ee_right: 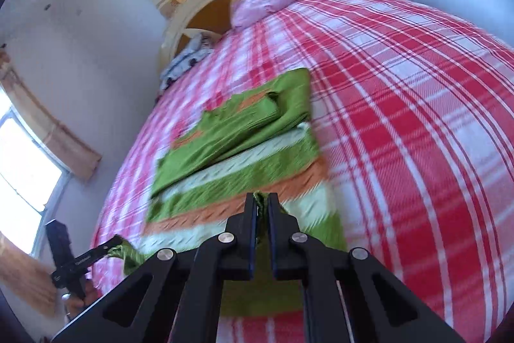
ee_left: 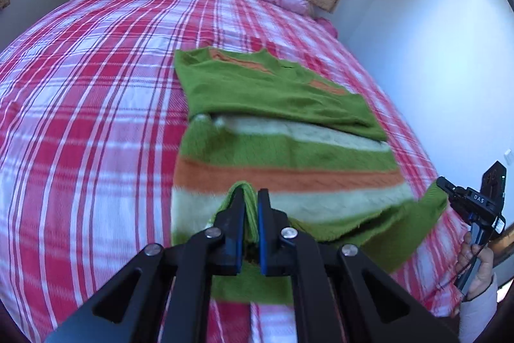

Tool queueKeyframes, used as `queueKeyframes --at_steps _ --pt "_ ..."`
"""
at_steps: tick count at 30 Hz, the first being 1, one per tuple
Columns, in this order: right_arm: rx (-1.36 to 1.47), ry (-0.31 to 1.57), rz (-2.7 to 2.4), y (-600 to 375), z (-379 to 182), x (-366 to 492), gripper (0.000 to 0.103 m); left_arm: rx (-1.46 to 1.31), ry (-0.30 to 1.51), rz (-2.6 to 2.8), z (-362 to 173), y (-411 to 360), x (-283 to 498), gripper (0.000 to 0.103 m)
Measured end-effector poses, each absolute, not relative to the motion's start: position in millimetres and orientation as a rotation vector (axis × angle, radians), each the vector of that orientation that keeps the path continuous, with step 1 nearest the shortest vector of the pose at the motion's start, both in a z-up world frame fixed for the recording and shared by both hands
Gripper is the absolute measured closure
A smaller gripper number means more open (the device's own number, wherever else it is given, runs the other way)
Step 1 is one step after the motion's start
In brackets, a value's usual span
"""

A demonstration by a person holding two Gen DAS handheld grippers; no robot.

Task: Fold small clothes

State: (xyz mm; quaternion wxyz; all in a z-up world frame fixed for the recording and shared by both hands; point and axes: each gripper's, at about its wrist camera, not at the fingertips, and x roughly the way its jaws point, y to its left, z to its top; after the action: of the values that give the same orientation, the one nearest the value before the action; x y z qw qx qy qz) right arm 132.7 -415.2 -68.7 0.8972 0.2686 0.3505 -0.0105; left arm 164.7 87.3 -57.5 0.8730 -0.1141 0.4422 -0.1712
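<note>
On a red plaid bed (ee_left: 80, 105), the left gripper (ee_left: 250, 198) and right gripper (ee_right: 262, 202) each pinch a near corner of a green striped sweater (ee_left: 289, 156); its sleeves already lie folded across the chest, and the bottom-to-top fold appears yet to come.

Left gripper (ee_left: 250, 193) is reaching forward and low, its two black fingers pressing close together, pinching a fold of green knit between the blue pads. Right gripper (ee_right: 262, 196) is doing the same on its side, fingers nearly meeting on a bunched green edge. From the left wrist view, the person's right hand (ee_left: 478, 266) is wrapping around its handle; in the right wrist view the left hand (ee_right: 77, 304) is gripping low.
</note>
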Motion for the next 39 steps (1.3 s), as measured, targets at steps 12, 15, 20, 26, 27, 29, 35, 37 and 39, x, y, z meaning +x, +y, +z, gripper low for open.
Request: queueKeyframes --at_steps 12,15,20,26,27,29,35,37,39 --pt "0.720 0.818 -0.076 -441.0 -118.5 172.8 0.075 -0.235 0.923 -0.422 -53.5 122.3 194.7 0.029" --pt "0.775 0.721 -0.061 -442.0 -106.5 157.1 0.044 -0.160 0.887 -0.468 -53.8 115.5 181.0 0.029" --pt "0.715 0.634 -0.064 -418.0 -88.5 133.6 0.040 0.024 0.885 -0.532 -70.0 81.3 176.4 0.029" --pt "0.542 0.650 -0.079 -387.3 -74.9 119.2 0.040 0.014 0.944 -0.584 -89.1 63.1 192.5 0.037" --pt "0.521 0.652 -0.085 -385.2 -74.4 117.2 0.040 0.007 0.952 -0.597 -91.1 61.7 193.8 0.043" --pt "0.476 0.653 -0.098 -382.3 -72.4 110.9 0.040 0.016 0.961 -0.601 -94.9 59.7 191.2 0.044" --pt "0.458 0.659 -0.106 -383.0 -76.3 103.7 0.040 -0.015 0.948 -0.554 -92.2 72.6 191.7 0.046" --pt "0.474 0.664 -0.105 -384.1 -80.2 104.7 0.040 -0.018 0.963 -0.559 -94.3 72.1 195.0 0.046" --pt "0.498 0.670 -0.102 -386.1 -84.9 105.1 0.040 0.000 0.966 -0.561 -96.5 68.7 196.5 0.046"
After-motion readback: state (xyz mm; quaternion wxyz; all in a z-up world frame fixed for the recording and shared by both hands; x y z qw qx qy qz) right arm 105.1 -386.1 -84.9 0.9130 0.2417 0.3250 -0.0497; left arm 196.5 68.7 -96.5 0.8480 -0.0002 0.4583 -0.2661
